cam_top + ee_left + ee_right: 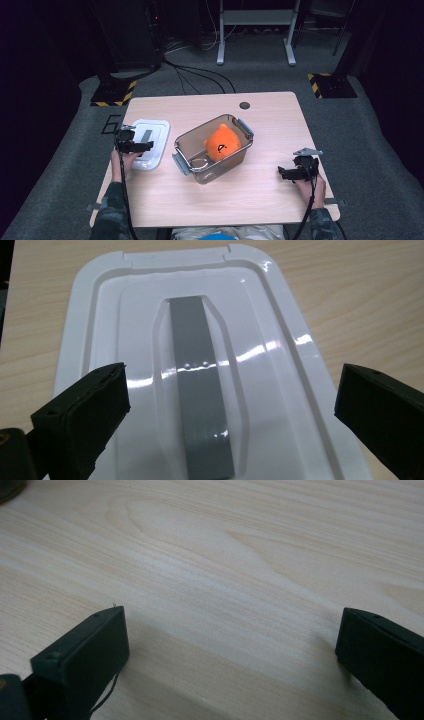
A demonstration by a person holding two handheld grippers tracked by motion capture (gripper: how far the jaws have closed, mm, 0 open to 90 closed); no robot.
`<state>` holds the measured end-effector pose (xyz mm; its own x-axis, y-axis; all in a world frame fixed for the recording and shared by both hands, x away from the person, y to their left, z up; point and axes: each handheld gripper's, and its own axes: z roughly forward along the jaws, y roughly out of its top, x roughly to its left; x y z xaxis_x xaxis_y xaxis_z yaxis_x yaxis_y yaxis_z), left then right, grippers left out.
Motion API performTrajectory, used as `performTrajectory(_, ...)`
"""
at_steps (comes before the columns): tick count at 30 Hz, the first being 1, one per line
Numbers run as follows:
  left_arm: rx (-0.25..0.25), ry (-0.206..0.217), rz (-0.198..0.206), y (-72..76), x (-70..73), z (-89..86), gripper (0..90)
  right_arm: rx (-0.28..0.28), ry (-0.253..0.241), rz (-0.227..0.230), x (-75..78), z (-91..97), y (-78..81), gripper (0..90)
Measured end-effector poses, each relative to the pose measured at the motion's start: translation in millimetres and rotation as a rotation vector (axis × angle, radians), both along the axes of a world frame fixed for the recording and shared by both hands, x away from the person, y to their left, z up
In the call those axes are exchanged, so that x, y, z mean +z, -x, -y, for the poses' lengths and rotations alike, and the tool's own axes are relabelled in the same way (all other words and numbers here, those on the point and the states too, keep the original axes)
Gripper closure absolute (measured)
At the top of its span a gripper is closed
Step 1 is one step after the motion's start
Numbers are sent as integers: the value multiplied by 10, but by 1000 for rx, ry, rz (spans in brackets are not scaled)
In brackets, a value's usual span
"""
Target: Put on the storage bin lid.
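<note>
A clear plastic box [197, 167] with grey latches stands at the table's middle. Inside it sit an orange plush toy [222, 142] and a small round object [200, 163]. The box's white lid [155, 131] with a grey strip lies flat at the table's left. My left gripper [134, 146] hovers over the lid's near end, open, its jaws on either side of the grey strip [200, 385] of the lid [107, 315]. My right gripper [290, 173] rests low at the right, open over bare wood [225, 580], holding nothing.
The wooden table [260, 195] has a dark round grommet [244, 105] near its far edge. Beyond the table, cables, yellow-black marked stand bases [114, 93] and a grey frame stand on the carpet.
</note>
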<state>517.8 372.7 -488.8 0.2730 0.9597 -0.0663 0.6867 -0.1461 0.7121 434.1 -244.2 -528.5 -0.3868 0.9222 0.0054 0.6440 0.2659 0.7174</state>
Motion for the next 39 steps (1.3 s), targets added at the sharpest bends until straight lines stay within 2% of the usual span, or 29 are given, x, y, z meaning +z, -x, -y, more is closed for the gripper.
performTrajectory(2,5,-5,3,-20,-8,1,29,0,0,1,0,0,0,0)
performTrajectory(3,4,-23,-4,-48,-20,-1,29,0,0,0,0,-1,0,0)
performTrajectory(4,11,-20,0,-69,-39,2,68,0,0,1,0,0,0,0)
performTrajectory(5,7,-31,8,-90,-59,-2,236,0,0,0,1,-1,1,1)
performTrajectory(7,12,-41,9,-106,-73,-6,260,0,0,1,0,-1,1,1)
performTrajectory(8,4,-42,5,-125,-93,-9,347,0,0,1,0,-1,1,3)
performTrajectory(13,10,-61,-22,-165,-152,6,401,0,1,3,1,0,2,7)
performTrajectory(14,14,-58,-16,-167,-156,-1,408,2,2,3,1,1,2,7)
performTrajectory(15,20,-71,-17,-173,-166,5,471,6,6,3,1,5,3,9)
performTrajectory(16,20,-74,-22,-178,-170,1,491,4,6,2,2,3,5,9)
performTrajectory(17,26,-60,-15,-175,-178,0,513,5,6,2,2,4,5,9)
performTrajectory(20,39,-59,-8,-175,-180,-4,605,5,5,2,3,4,5,12)
performTrajectory(22,42,-60,-4,-173,-180,-3,629,6,5,2,3,4,5,12)
performTrajectory(25,58,-90,-3,-169,-163,-4,656,6,4,3,3,4,6,14)
performTrajectory(29,42,-89,-9,-149,-120,-25,663,9,1,2,4,5,7,16)
performTrajectory(31,38,-86,3,-125,-68,-32,663,9,3,2,3,6,6,16)
performTrajectory(33,22,-77,15,-92,23,-46,663,10,0,2,3,5,7,17)
performTrajectory(34,10,-62,30,-56,118,-43,663,9,2,2,3,6,6,17)
performTrajectory(35,10,-62,30,-56,118,-43,663,9,2,2,3,6,6,17)
performTrajectory(37,-17,-71,51,3,273,-18,663,9,0,3,3,5,7,17)
performTrajectory(39,-31,-68,59,17,323,-12,663,9,2,3,3,6,7,17)
